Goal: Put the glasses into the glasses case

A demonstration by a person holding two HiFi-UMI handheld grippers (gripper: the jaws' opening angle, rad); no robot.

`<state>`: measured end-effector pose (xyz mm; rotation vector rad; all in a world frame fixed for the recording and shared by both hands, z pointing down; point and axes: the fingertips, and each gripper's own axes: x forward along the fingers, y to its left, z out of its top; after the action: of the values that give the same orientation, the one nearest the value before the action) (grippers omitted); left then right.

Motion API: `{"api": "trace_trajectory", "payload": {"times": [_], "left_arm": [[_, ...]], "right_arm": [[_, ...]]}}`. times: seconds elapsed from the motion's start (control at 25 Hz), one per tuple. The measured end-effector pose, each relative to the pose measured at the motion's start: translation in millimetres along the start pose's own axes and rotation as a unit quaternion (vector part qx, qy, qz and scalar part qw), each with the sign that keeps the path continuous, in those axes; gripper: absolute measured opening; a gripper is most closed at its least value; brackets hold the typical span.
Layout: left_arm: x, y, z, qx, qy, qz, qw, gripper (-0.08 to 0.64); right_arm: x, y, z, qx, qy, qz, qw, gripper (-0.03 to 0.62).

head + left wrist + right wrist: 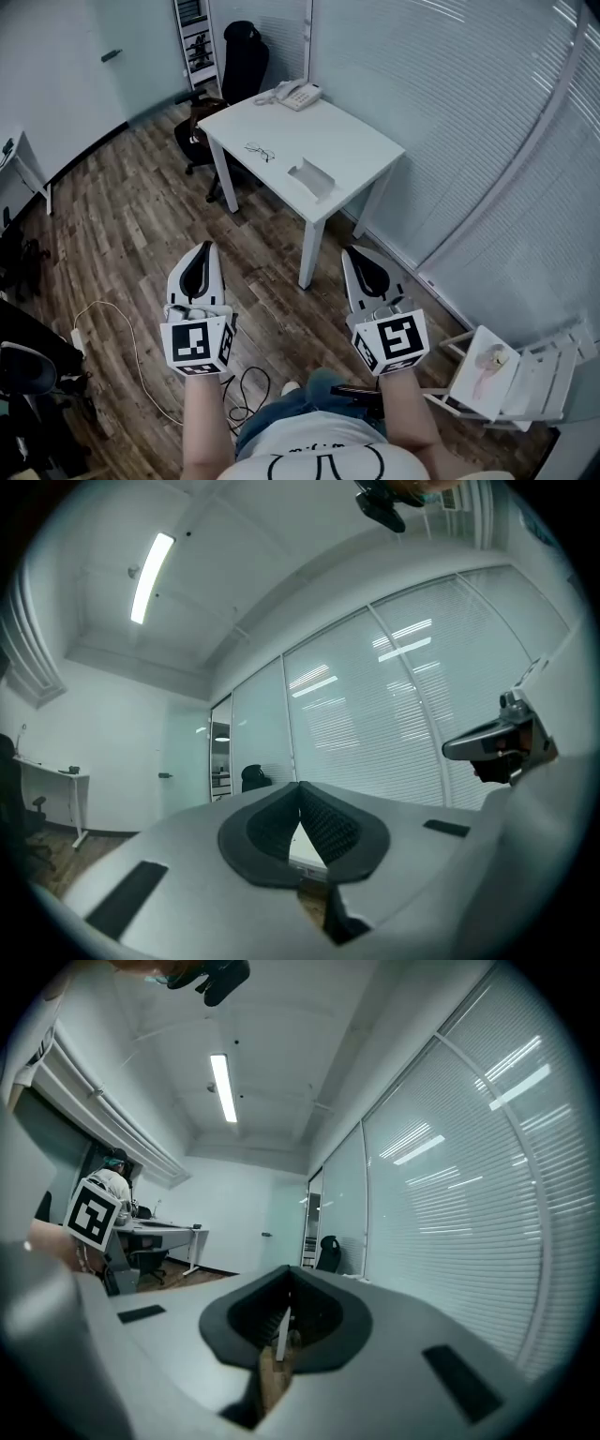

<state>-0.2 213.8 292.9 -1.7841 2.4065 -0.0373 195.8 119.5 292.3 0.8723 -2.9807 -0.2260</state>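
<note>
In the head view a white table (347, 141) stands ahead across the wooden floor. On it lie dark-framed glasses (261, 151) near its left edge and an open white glasses case (312, 176) near its front corner. My left gripper (204, 251) and right gripper (354, 255) are held side by side over the floor, well short of the table, both pointing toward it. Both have their jaws shut with nothing between them. In the left gripper view the tips (300, 787) meet; in the right gripper view the tips (287, 1270) meet too.
A white telephone (297, 94) sits at the table's far corner. A black office chair (228, 75) stands behind the table. Blinds and glass walls run along the right. A white folding chair (511, 380) stands at lower right, cables (141, 366) lie on the floor at left.
</note>
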Motion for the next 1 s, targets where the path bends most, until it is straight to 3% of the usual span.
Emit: {"api": "trace_trajectory", "payload": {"times": [0.32, 0.72, 0.76, 0.8, 0.88, 1.0], "left_arm": [[75, 57, -38, -0.01, 0.016, 0.022, 0.9996, 0.017], [231, 122, -72, -0.009, 0.037, 0.041, 0.9985, 0.017], [247, 129, -75, -0.013, 0.039, 0.042, 0.9982, 0.017], [263, 135, -77, -0.019, 0.04, 0.045, 0.998, 0.017], [293, 147, -80, -0.026, 0.041, 0.05, 0.9976, 0.017], [327, 161, -87, -0.027, 0.049, 0.054, 0.997, 0.017]], "right_arm": [[110, -9, -19, 0.004, 0.002, 0.031, 1.0, 0.014], [295, -54, -42, 0.02, 0.015, 0.065, 0.998, 0.02], [314, -60, -46, 0.025, 0.022, 0.07, 0.997, 0.089], [331, -67, -50, 0.029, 0.029, 0.074, 0.996, 0.215], [362, -81, -55, 0.031, 0.039, 0.075, 0.996, 0.264], [397, -95, -62, 0.032, 0.049, 0.077, 0.995, 0.278]]}}
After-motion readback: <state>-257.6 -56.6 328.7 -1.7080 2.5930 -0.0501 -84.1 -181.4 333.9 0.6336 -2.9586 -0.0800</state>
